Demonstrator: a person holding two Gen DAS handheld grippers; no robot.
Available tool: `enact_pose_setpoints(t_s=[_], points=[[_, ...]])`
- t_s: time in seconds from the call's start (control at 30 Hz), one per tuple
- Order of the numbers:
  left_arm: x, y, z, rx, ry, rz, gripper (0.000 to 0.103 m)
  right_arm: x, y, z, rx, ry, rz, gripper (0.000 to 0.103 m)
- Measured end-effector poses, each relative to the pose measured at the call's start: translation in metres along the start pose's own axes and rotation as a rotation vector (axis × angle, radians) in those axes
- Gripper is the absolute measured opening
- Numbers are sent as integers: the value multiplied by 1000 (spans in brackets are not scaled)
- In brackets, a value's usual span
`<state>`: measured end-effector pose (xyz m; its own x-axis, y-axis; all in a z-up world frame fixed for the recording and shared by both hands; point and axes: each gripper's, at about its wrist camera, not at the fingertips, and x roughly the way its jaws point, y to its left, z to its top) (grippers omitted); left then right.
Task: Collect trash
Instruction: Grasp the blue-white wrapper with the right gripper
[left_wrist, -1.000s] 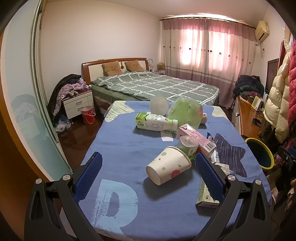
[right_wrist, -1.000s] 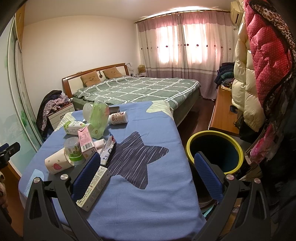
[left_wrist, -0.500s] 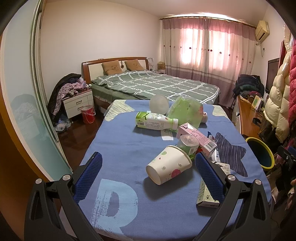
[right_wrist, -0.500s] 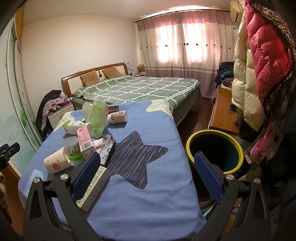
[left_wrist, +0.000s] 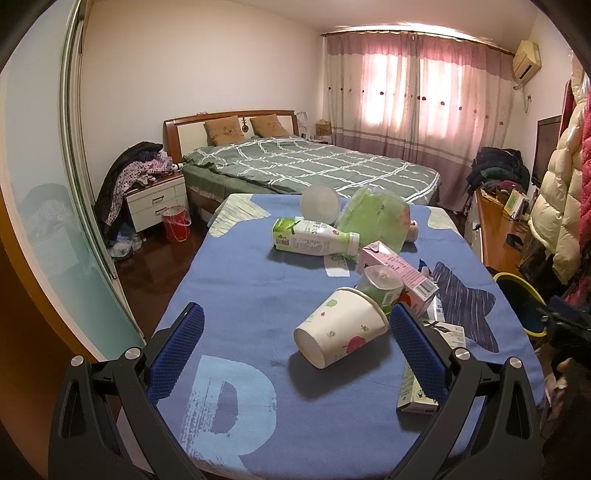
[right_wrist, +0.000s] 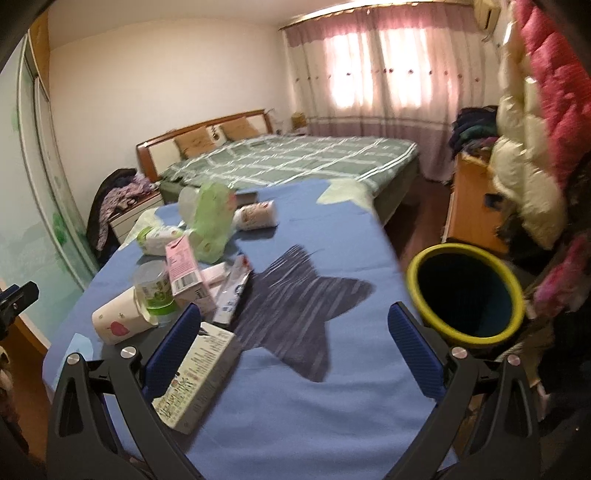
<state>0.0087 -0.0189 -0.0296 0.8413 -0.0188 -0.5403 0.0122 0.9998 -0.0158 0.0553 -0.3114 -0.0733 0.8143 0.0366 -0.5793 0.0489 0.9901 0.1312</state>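
Observation:
Trash lies on a blue tablecloth (left_wrist: 240, 291): a tipped paper cup (left_wrist: 341, 326), a green-and-white bottle (left_wrist: 314, 242), a pink carton (left_wrist: 400, 271), a clear lidded cup (left_wrist: 380, 286), a green plastic bag (left_wrist: 373, 221) and a white carton (right_wrist: 197, 376). My left gripper (left_wrist: 295, 347) is open and empty, with the paper cup between its fingers' line. My right gripper (right_wrist: 293, 343) is open and empty above the star print (right_wrist: 299, 299), its left finger beside the white carton. A yellow-rimmed bin (right_wrist: 465, 295) stands off the table's right edge.
A bed (left_wrist: 303, 166) stands behind the table. A nightstand (left_wrist: 155, 201) with clothes and a red bucket (left_wrist: 176, 228) are at the left. A wooden desk (left_wrist: 496, 229) and hanging coats (right_wrist: 532, 155) are at the right. A glass sliding door (left_wrist: 55, 221) runs along the left.
The right gripper has swung and tilted, so its view is blurred and the bin and white carton appear nearer. The left gripper has barely moved. Both stay open.

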Motion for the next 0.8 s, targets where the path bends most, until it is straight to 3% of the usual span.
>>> enact_pose_setpoints(t_s=[0.17,0.33,0.43,0.67,0.8], points=[[9,6,3,-5,22,1,99,42,14,4,-13,70,23,95],[17,8,3,-6,35,4,99,88,23,9,-4,163,45,61],[23,10,2,-9,44,3,99,107,29,10,-4,197,54,48],[37,9,1,-5,65,-7,99,127,46,10,-19,242,89,41],[42,9,0,1,67,-17,99,140,51,8,-19,289,107,29]])
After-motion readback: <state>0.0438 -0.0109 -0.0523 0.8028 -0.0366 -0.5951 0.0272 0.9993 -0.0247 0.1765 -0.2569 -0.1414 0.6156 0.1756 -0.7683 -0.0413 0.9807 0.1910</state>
